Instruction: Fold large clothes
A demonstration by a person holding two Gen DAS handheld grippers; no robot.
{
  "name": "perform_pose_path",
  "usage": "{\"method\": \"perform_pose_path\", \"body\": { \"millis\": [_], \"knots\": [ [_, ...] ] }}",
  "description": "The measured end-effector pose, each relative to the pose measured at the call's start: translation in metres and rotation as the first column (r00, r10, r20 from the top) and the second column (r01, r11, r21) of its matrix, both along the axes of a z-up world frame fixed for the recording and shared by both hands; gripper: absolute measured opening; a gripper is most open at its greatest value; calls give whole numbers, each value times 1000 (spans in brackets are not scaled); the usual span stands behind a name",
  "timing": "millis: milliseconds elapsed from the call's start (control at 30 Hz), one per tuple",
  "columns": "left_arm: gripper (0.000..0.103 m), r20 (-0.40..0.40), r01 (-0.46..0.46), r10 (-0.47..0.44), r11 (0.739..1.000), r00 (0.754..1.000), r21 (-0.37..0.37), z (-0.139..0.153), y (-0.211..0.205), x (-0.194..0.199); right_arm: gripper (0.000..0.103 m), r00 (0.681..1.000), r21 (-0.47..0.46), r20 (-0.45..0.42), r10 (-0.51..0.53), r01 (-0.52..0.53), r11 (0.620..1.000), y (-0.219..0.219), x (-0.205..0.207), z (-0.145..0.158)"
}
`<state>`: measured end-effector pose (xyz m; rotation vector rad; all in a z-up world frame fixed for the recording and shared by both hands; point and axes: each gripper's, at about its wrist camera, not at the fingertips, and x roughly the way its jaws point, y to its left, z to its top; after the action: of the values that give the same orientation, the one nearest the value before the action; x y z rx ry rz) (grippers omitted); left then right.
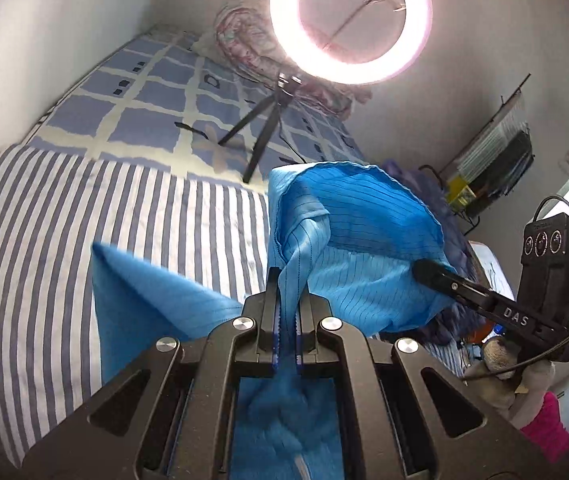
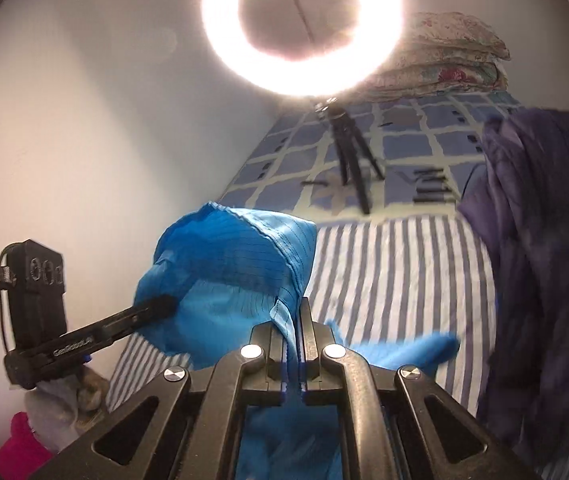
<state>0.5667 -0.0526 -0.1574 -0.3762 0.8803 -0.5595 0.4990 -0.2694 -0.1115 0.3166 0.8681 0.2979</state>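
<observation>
My left gripper (image 1: 287,280) clenched on blue garment (image 1: 364,240), my right gripper (image 2: 298,312) clenched on the same cloth — garment hanging between them above striped sheet (image 1: 84,220), ring light (image 1: 350,20) far, purple cloth (image 2: 532,240) right.

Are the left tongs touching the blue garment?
Touching. The left wrist view shows the left tongs shut on a fold of the blue garment.

the blue garment (image 1: 364,240) is thin, smooth cloth with a faint sheen and fine dark pinstripes. the striped sheet (image 1: 84,240) is matt woven cloth. both grippers are matt black, with shiny metal rivets (image 2: 252,351).
</observation>
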Motion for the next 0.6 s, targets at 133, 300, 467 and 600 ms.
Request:
{"method": "perform_pose_path", "body": {
  "millis": [133, 300, 467, 600],
  "knots": [
    [2, -21, 10, -10, 1000, 1000, -23, -7, 12, -54, 1, 1000, -4, -2, 30, -30, 1000, 13, -55, 7],
    [2, -50, 30, -30, 1000, 998, -2, -20, 20, -113, 1, 998, -8, -35, 45, -46, 999, 25, -125, -5],
    [2, -74, 57, -53, 997, 996, 46, -38, 24, -167, 1, 995, -32, -74, 67, -70, 997, 36, -186, -32],
    [2, -95, 58, -52, 996, 994, 69, -57, 27, -201, 1, 992, -54, -105, 77, -83, 995, 44, -221, -55]
  ]
}}
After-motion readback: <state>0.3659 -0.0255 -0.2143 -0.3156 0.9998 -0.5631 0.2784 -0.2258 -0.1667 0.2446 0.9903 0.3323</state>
